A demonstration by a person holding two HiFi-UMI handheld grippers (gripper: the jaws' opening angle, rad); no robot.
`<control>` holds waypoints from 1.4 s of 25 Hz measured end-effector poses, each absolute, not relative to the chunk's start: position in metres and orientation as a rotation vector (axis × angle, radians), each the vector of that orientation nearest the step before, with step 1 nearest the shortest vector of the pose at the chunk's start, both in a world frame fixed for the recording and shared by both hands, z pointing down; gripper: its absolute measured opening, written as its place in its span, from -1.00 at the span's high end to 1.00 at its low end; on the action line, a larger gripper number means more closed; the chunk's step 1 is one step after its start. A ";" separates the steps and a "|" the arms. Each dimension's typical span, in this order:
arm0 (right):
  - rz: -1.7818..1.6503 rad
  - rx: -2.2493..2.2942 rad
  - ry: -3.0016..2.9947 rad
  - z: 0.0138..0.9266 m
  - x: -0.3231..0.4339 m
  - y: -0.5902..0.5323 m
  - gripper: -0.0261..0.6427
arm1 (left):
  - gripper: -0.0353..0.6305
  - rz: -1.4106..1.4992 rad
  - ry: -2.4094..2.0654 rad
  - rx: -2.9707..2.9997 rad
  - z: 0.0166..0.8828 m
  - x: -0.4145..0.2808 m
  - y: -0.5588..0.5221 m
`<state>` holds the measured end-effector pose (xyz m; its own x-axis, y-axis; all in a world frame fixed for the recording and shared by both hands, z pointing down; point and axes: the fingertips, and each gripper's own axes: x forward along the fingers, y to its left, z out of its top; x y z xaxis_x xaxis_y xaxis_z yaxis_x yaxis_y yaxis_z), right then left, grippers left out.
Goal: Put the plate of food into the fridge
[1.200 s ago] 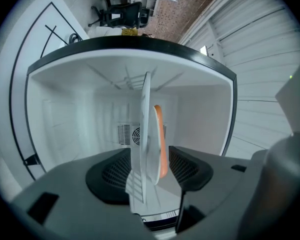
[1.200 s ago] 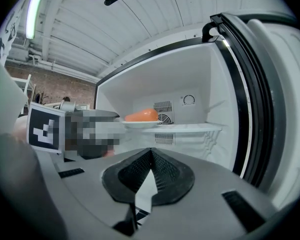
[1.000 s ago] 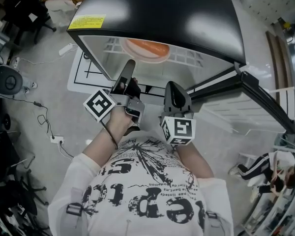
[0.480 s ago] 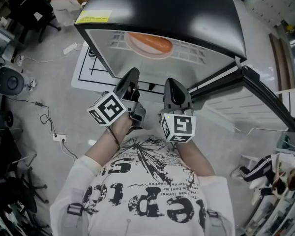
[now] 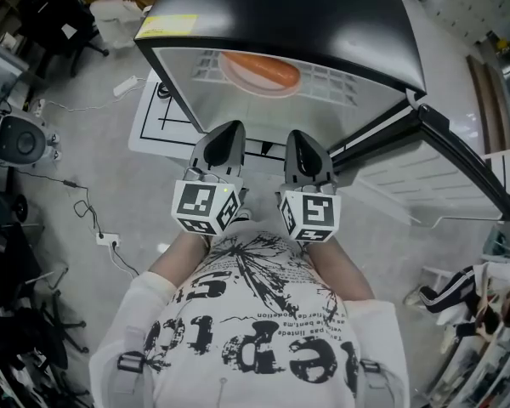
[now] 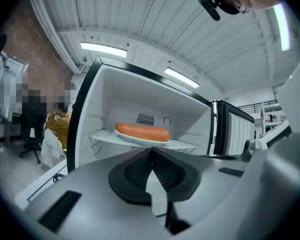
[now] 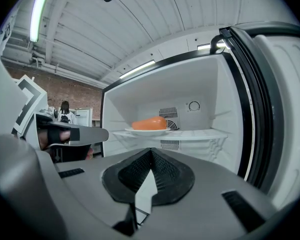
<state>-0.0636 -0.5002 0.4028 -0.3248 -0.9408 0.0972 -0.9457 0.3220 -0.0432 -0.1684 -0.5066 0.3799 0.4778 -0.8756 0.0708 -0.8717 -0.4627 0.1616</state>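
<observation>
One round white plate (image 7: 146,132) with one smooth orange sausage (image 7: 149,123) sits on the fridge's (image 5: 280,15) white grid shelf (image 5: 331,87).
Your left gripper (image 6: 151,154) and right gripper (image 7: 151,153) are both clenched, ribbed black pads together, grasping nothing.

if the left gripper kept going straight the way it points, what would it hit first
Probably the front edge of the shelf, about where the plate with the sausage sits. The left gripper aims into the open fridge with nothing between; depth is unclear.
</observation>
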 end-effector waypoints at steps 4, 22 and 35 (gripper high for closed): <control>0.133 1.782 -2.519 0.401 -0.069 -0.498 0.92 | 0.87 0.055 -1.609 2.680 0.376 -0.166 -0.499; 0.060 1.651 -2.569 0.397 -0.093 -0.496 0.92 | 0.87 -0.017 -1.565 2.672 0.372 -0.174 -0.504; 0.049 1.678 -2.553 0.399 -0.077 -0.506 0.92 | 0.87 -0.021 -1.541 2.641 0.377 -0.166 -0.512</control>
<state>-0.0774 -0.5056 0.3987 -0.3944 -0.9145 0.0899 -0.9173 0.3976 0.0204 -0.1655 -0.5119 0.3766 0.4927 -0.8696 0.0308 -0.8685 -0.4893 0.0794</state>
